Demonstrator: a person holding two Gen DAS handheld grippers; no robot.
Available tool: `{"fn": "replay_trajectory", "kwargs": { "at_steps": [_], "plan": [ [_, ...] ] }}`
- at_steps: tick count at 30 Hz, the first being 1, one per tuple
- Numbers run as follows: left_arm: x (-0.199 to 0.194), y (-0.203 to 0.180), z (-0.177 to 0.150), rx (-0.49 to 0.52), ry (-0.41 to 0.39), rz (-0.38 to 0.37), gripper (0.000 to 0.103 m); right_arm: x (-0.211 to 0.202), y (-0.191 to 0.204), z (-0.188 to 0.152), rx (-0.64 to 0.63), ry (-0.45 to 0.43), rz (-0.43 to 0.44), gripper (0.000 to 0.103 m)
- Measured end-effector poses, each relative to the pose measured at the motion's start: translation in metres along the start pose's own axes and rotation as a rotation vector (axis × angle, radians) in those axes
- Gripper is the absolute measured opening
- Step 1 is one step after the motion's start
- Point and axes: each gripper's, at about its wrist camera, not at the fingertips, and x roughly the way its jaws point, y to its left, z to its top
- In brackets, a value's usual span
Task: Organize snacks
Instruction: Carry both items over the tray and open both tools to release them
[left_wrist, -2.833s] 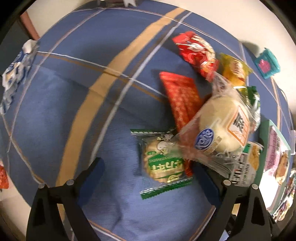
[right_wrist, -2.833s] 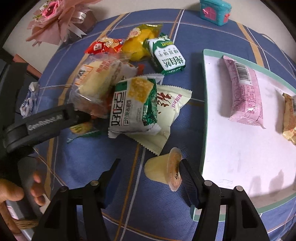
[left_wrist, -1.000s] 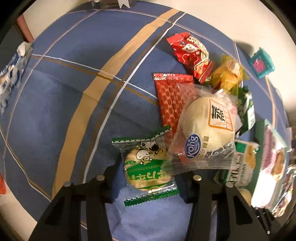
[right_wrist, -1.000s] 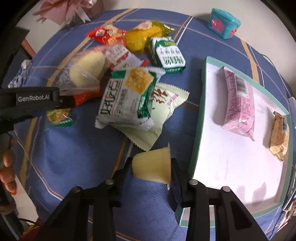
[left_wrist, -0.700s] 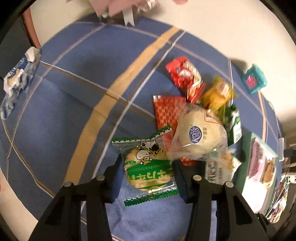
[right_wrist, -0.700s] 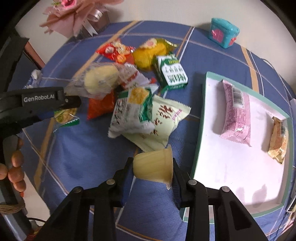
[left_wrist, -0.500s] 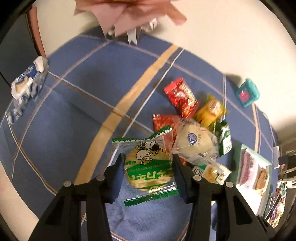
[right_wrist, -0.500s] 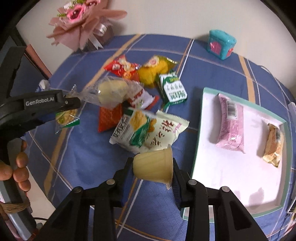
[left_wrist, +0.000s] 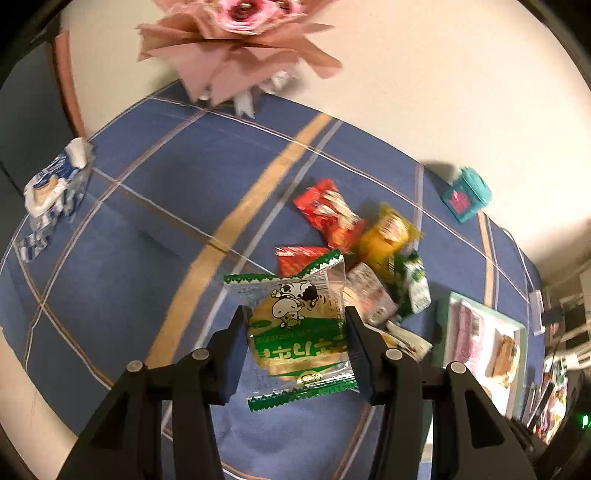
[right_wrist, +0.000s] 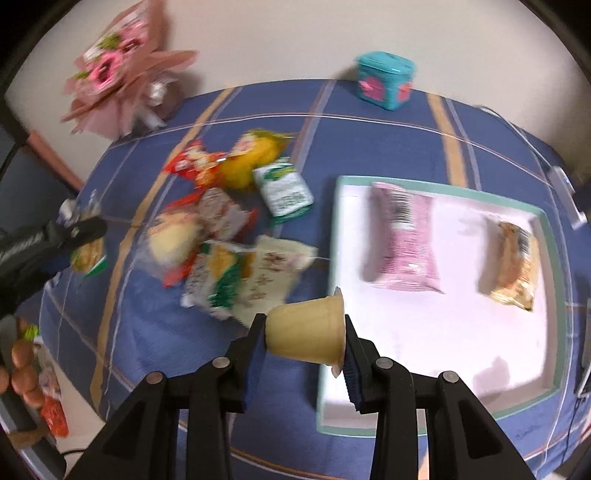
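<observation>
right wrist view puts your jelly cup (right_wrist: 306, 334) at lower centre, lying on its side with its long axis running left to right across the frame, wide foil-lidded mouth toward the right finger and narrow base toward the left. your right gripper (right_wrist: 304, 341) is closed on it end to end. the tray (right_wrist: 550, 258) lies straight ahead and to the right of the cup, its near-left corner just under it, so this hand is the nearer one for the drop. the cup is smooth, pale yellow plastic, tapered; the tray is flat white with a teal rim and carries a pink pack (right_wrist: 404, 247) and a tan pack (right_wrist: 515, 269), with bare floor in front of them.

left wrist view shows your left gripper (left_wrist: 295, 343) pinching a cookie pack (left_wrist: 295, 332) by its sides: a round biscuit in crinkly clear film with green zigzag ends. from here the tray (left_wrist: 441, 325) sits at right, past the loose pile (left_wrist: 369, 266) on the blue cloth (left_wrist: 129, 258).
</observation>
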Motion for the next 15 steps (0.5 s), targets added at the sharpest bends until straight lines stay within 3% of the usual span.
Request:
{"fn": "replay_trajectory", "kwargs": {
  "at_steps": [7,15],
  "plan": [
    [0.001,-0.066,-0.018,0.137,0.044,-0.095,0.051,-0.002,-0.071,0.000,0.174,-0.001,-0.145,0.040],
    [0.013,-0.157,-0.064,0.359,0.130,-0.157,0.051,-0.007,-0.158,-0.014,0.385,0.028,-0.235,0.040]
  ]
}}
